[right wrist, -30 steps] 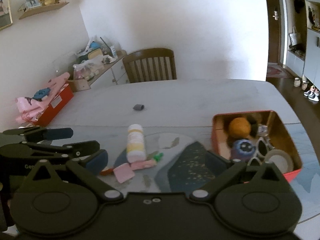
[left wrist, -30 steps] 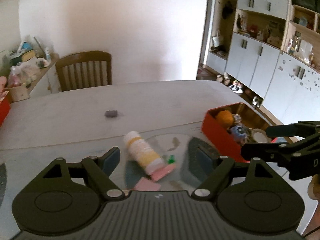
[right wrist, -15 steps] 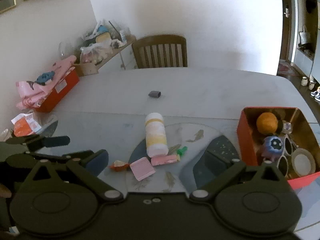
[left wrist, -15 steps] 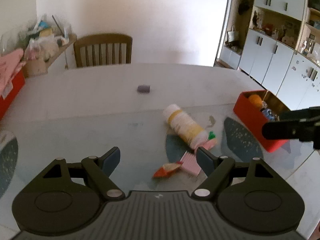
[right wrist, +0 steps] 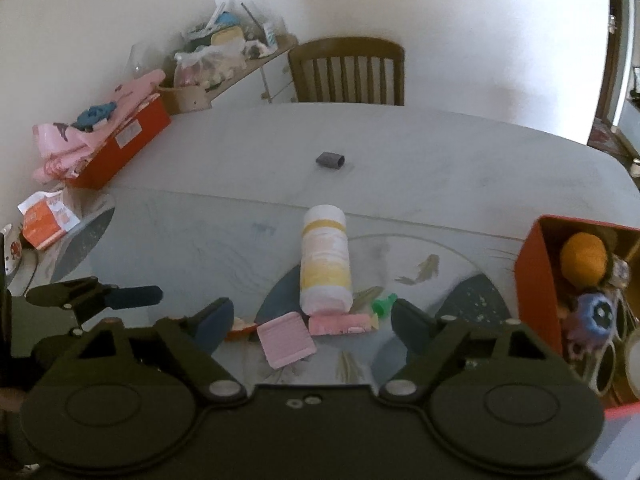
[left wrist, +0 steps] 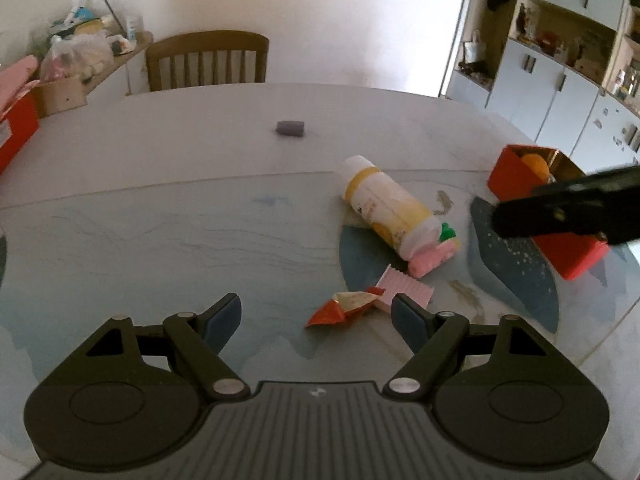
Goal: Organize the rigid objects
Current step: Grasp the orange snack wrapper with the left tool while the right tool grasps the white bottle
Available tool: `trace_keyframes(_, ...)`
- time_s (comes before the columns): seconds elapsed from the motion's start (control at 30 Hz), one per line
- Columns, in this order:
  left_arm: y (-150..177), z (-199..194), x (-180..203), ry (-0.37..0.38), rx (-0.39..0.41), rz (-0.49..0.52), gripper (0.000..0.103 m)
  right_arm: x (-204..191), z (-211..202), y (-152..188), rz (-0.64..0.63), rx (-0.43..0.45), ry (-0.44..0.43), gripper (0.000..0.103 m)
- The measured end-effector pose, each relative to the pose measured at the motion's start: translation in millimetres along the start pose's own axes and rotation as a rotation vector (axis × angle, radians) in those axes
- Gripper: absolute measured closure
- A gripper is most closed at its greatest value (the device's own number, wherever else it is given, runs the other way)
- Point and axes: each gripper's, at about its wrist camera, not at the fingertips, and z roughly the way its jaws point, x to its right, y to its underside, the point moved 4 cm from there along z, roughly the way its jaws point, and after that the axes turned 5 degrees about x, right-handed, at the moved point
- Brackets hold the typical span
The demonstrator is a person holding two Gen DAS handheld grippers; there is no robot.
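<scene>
The right gripper (right wrist: 312, 322) hangs low over the table (right wrist: 440, 152) with nothing between its jaws, which have just been closing partway. The bottle (right wrist: 325, 260) lies on its side dead ahead, long axis running away from the claw, base toward it and cap toward the chair. The left gripper (left wrist: 316, 314) (spread, empty) sees the bottle up to its right, so the right is nearer; the red box (right wrist: 536, 276) sits farther right.
</scene>
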Motion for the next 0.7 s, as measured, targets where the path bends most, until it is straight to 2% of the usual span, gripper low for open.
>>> trace_keyframes(0.2, 5, 20, 5, 0.022, -0.029, 0.027, 0.038, 5, 30, -9, -0.04, -0.034, -0.015, 0.026)
trace_keyframes(0.3, 7, 28, 3, 0.02, -0.037, 0.032, 0.04, 6, 45, -12, -0.052, -0.048, -0.018, 0.028)
trace_keyframes(0.4, 7, 33, 3, 0.033, -0.04, 0.043, 0.047, 6, 59, -14, -0.065, -0.062, -0.022, 0.032)
trace_keyframes(0.53, 9, 36, 7, 0.059, -0.027, 0.095, 0.051, 5, 76, -16, -0.08, -0.08, -0.018, 0.036)
trace_keyframes(0.7, 7, 42, 10, 0.054, -0.02, 0.118, 0.066, 4, 94, -19, -0.09, -0.099, -0.005, 0.044)
